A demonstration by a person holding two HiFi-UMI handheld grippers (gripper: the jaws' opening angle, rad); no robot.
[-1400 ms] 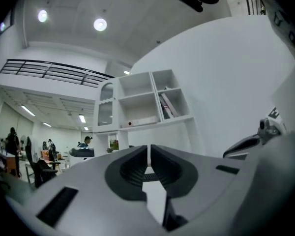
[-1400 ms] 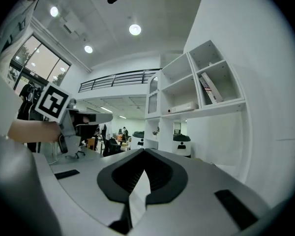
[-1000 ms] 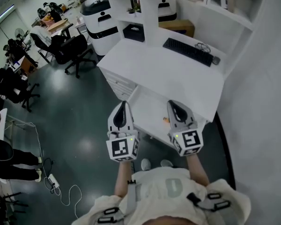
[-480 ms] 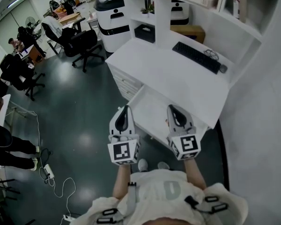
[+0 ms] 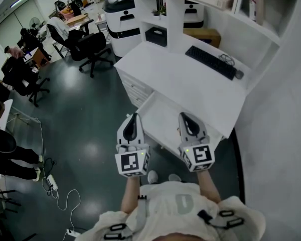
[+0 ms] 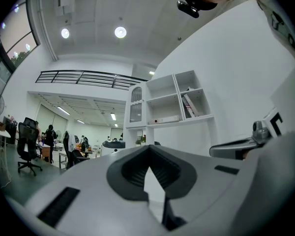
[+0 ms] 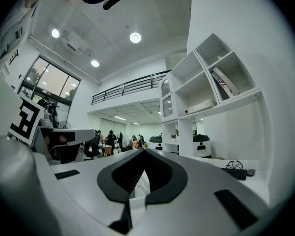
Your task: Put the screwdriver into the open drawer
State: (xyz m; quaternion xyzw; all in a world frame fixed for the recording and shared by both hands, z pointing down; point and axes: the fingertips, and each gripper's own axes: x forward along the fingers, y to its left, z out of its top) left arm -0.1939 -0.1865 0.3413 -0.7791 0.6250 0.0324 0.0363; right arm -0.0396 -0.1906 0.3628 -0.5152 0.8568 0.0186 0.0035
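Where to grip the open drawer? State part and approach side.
Likely the top edge of its front wall, from the person's side: the drawer stands pulled out of the desk toward the person, so that thin rim is nearest. The right gripper, shut, must open first.

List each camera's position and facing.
Head view: on the head, steeply down at desk and open drawer; left gripper, right gripper, forearms, torso show.
Left gripper view: on that gripper, along its shut jaws toward shelves; right gripper at right.
Right gripper view: likewise, toward shelves and keyboard; left gripper at left.
Both gripper views share the shelves.
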